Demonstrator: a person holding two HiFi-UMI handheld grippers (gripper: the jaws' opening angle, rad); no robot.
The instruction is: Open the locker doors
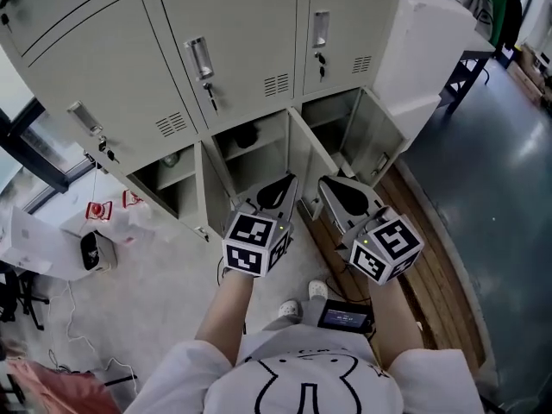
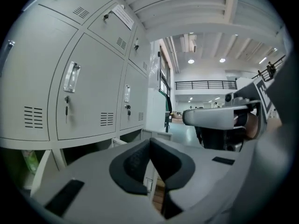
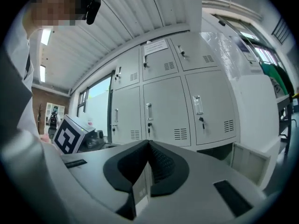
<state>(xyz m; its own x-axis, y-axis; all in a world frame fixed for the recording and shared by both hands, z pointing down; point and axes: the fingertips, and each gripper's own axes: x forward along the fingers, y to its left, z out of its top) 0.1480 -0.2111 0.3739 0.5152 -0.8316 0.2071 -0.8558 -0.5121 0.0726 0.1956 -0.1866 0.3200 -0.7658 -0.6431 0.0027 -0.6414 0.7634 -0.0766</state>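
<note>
I have both claws up in front of the grey locker bank (image 1: 259,7), side by side in the lower middle of the head view, with their marker cubes (image 1: 254,241) nearest me. The left claw (image 1: 289,182) has its jaws pressed together on nothing. The right claw (image 1: 324,183) is the same, with its pads meeting at the tip and no grip on anything. The bottom-row doors (image 1: 304,155) stand swung out, and their three compartments show dark just above the claw tips. The left tip sits below the centre compartment, and the right tip sits by the edge-on door between the centre and right compartments. From up here I cannot tell whether either one touches, though both gripper views show the lockers standing off beyond the jaws. The closed middle-row doors (image 1: 237,24) fill the upper part of the frame, well above the claws, and each has a steel handle (image 1: 200,57) with a key hanging under it. In the left gripper view these doors lie in the left half, off to the side of the jaw line. In the right gripper view they stand straight ahead, across the centre and right of the frame.
</note>
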